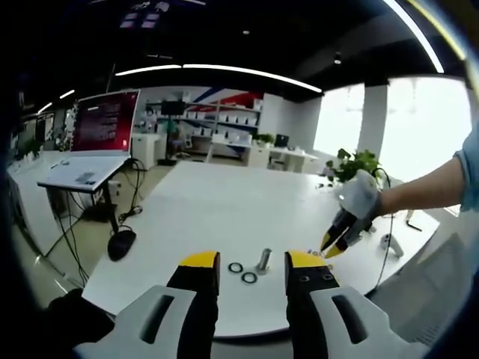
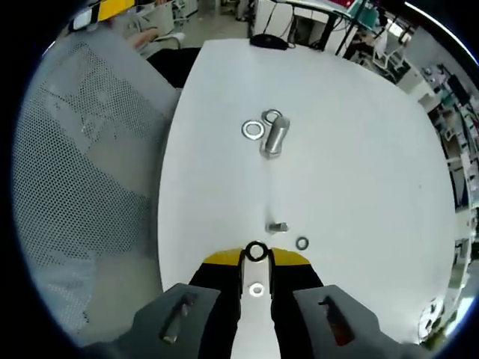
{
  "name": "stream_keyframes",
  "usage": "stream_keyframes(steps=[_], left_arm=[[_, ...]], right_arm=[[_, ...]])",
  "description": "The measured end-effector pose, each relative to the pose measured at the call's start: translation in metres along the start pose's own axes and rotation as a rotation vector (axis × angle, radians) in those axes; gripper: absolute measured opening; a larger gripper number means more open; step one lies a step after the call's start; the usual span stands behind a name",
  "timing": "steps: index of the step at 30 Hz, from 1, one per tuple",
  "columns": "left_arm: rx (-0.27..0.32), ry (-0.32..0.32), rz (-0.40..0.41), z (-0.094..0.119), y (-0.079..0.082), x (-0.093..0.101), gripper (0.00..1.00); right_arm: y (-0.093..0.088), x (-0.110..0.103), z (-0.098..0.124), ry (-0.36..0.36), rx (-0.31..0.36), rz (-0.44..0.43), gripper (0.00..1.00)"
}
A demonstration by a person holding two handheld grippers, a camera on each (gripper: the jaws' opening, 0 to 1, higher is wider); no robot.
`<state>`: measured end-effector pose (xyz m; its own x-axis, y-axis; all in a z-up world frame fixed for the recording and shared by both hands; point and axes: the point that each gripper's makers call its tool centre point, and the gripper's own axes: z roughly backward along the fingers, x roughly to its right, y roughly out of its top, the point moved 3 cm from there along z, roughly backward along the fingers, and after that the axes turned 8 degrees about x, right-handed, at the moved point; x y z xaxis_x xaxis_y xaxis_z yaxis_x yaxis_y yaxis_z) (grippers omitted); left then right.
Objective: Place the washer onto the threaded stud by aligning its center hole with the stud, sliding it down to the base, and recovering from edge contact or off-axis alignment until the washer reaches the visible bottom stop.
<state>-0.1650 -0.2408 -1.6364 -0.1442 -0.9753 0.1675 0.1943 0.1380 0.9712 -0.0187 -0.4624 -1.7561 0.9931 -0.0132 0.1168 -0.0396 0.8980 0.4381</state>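
A washer [image 2: 256, 251] sits pinched at the tips of the right claw [image 2: 256, 256], above the white counter [image 2: 352, 149]. The stud [image 2: 274, 138] stands well ahead, two washers [image 2: 253, 130] beside it. Left claw [image 1: 251, 263] gapes, empty.

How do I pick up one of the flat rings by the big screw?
Pinch the washer across its outer rim, coming straight down from above. It lies flat on the table, so only the edge gives a hold. Keep clear of the stud beside it.
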Motion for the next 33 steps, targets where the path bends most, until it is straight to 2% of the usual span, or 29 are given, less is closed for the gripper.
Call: stream_keyframes(steps=[9,17,33], left_arm=[[-0.002,0.001,-0.001,0.0,0.0,0.0,0.32],[-0.004,0.003,-0.002,0.0,-0.001,-0.001,0.32],[-0.003,0.005,-0.001,0.0,-0.001,-0.001,0.32]], right_arm=[[0.008,0.013,0.0,-0.059,0.04,-0.012,0.13],[0.014,0.019,-0.007,-0.077,0.045,-0.007,0.13],[0.011,0.022,-0.018,-0.049,0.014,-0.019,0.13]])
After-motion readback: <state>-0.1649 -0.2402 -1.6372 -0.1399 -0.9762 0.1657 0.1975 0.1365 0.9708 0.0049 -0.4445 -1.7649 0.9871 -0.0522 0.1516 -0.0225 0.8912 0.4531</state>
